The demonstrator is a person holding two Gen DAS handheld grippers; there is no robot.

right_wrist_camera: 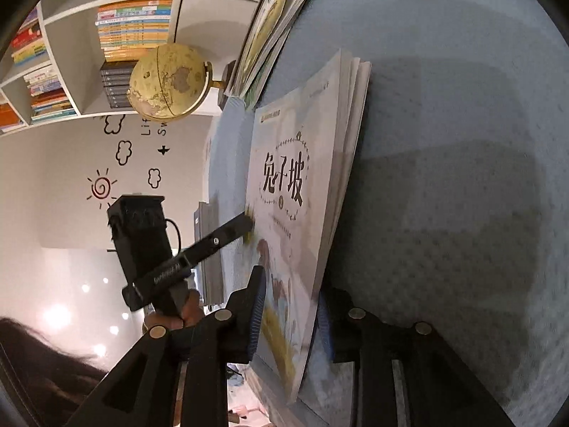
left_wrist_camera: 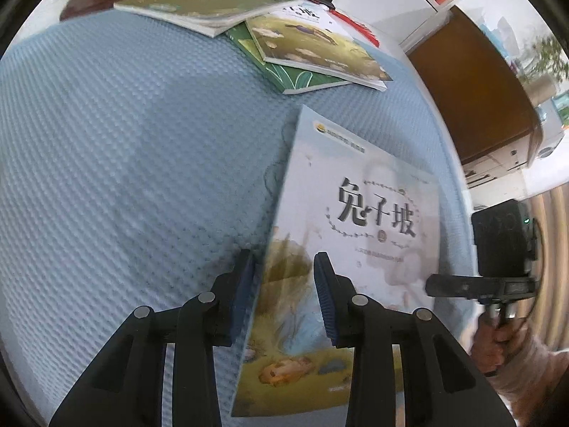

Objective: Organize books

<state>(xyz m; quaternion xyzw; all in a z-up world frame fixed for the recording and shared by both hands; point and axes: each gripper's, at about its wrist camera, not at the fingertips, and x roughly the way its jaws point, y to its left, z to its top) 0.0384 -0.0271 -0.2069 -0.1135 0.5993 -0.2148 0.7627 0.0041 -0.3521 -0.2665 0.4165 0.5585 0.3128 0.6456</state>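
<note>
Two grippers straddle one pale picture book (left_wrist_camera: 355, 192), raised on edge over the blue tablecloth (left_wrist_camera: 124, 142), long axis running away from both. Left gripper (left_wrist_camera: 284, 288) jaws pinch its lower edge; right gripper (right_wrist_camera: 290, 311) jaws slightly spread around it. Loose books (left_wrist_camera: 284, 46) lie beyond; globe (right_wrist_camera: 167, 82) beside.

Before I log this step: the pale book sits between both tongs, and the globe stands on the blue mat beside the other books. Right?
One slip: the globe stands off the blue mat, on the white surface past its edge, as the left wrist view shows. The pale book does sit between the left tongs and right tongs.
</note>
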